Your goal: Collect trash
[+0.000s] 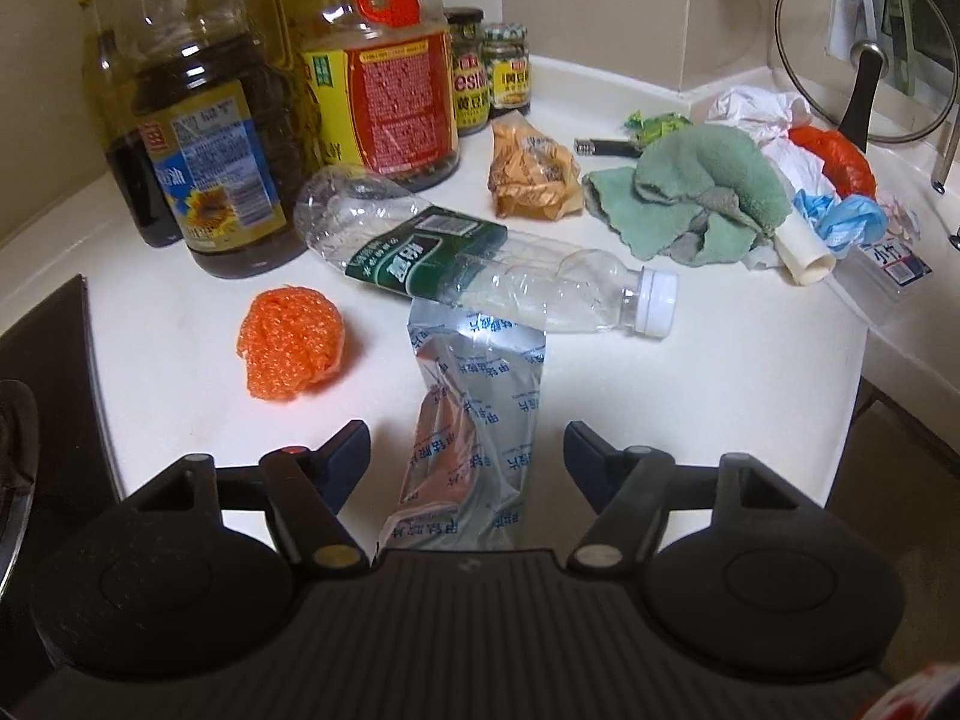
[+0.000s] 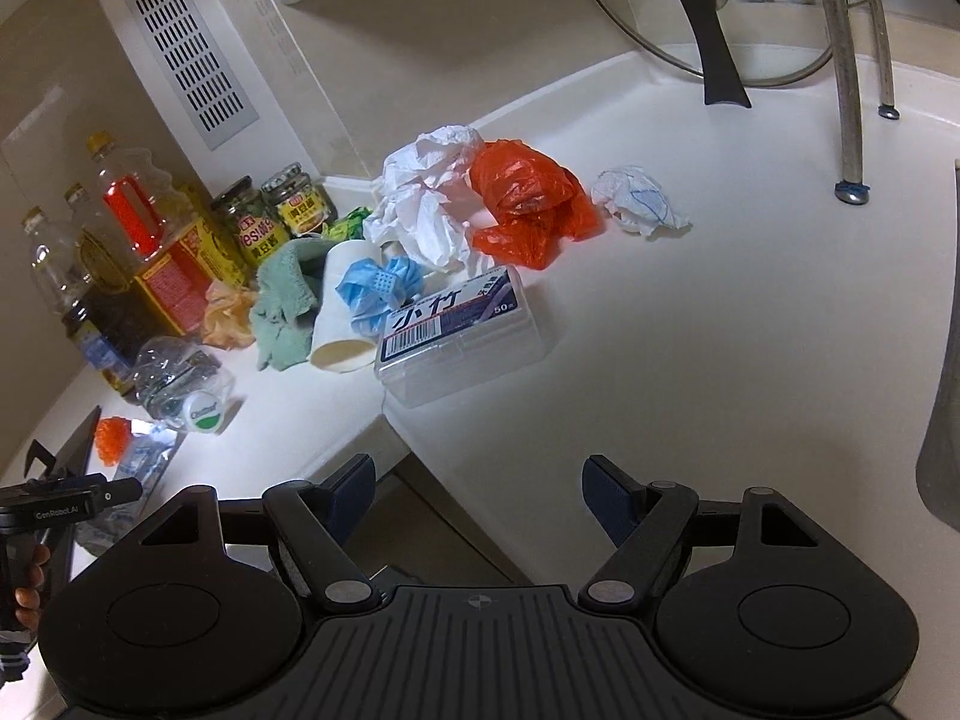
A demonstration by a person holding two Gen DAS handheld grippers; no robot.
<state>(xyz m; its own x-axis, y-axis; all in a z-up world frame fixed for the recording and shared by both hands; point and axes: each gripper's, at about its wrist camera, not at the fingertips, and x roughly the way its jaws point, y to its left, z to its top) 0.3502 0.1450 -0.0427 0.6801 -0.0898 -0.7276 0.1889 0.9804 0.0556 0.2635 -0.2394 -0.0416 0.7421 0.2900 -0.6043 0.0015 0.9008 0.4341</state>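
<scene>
A silver foil wrapper (image 1: 474, 414) lies on the white counter (image 1: 720, 396) between the fingers of my open left gripper (image 1: 467, 456). A crushed clear bottle (image 1: 480, 264) lies across its far end. An orange mesh ball (image 1: 293, 343) sits to the left. My right gripper (image 2: 480, 495) is open and empty over the counter edge. Ahead of it lie a clear plastic box (image 2: 462, 336), a paper cup (image 2: 342, 312), a blue mask (image 2: 378, 288), white crumpled paper (image 2: 426, 198), an orange plastic bag (image 2: 528, 210) and a small paper wad (image 2: 642, 198).
Oil bottles (image 1: 204, 138) and jars (image 1: 486, 72) stand at the back left. A green cloth (image 1: 696, 192) and an orange snack wrapper (image 1: 534, 174) lie mid-counter. A glass pot lid (image 1: 864, 54) leans at the back right. A black stove (image 1: 42, 396) is at the left.
</scene>
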